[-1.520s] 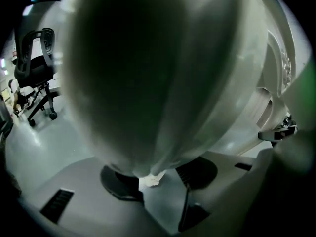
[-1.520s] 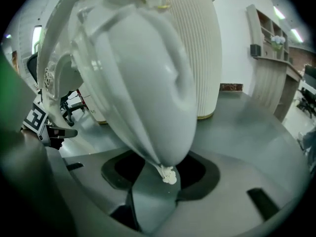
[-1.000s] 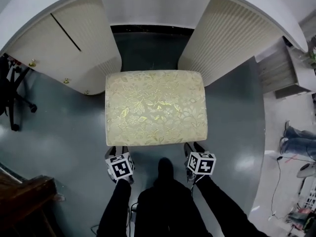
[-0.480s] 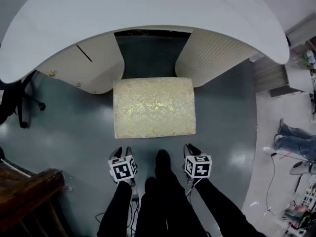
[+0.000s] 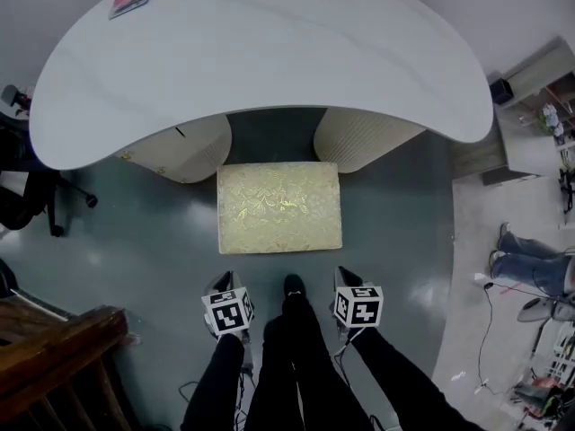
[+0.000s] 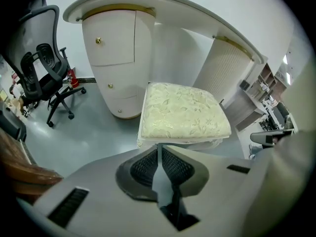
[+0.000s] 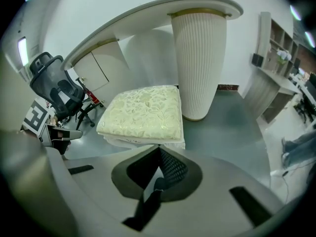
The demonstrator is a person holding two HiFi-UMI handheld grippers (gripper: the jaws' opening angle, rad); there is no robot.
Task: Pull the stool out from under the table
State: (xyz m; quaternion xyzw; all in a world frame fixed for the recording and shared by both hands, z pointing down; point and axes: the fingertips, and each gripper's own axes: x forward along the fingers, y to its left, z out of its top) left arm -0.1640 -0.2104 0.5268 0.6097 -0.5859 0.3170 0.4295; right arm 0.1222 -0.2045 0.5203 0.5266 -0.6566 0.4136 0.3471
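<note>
The stool with the cream and gold flower-patterned cushion (image 5: 279, 206) stands on the shiny grey floor (image 5: 144, 259) at my 12 o'clock, a little ahead of my feet. As far as I can judge from the head view, almost its whole seat is now in the open. Only its far edge lies near the front line of the two cream supports of the big white curved tabletop (image 5: 269, 52). These are the cabinet with the small gold knobs (image 6: 111, 58) at about 11 o'clock and the ribbed round column (image 7: 197, 63) at about 1 o'clock. The dark opening between the supports, behind the stool, looks empty. I am not touching the stool. My left gripper (image 6: 159, 149) is at 7 o'clock from the seat and clear of its near edge; its fingers are closing, almost together, and nothing is between them. My right gripper (image 7: 159, 148) is at 5 o'clock from the seat, also clear of it; its fingers are pressed together on nothing. In my judgement the pulling is done: the stool is out from under the tabletop and let go, and there is room to sit on it. If anything is left, it is only a small further pull toward 6 o'clock, so that the far edge is fully free of the supports. I cannot tell from these views if that is needed.
</note>
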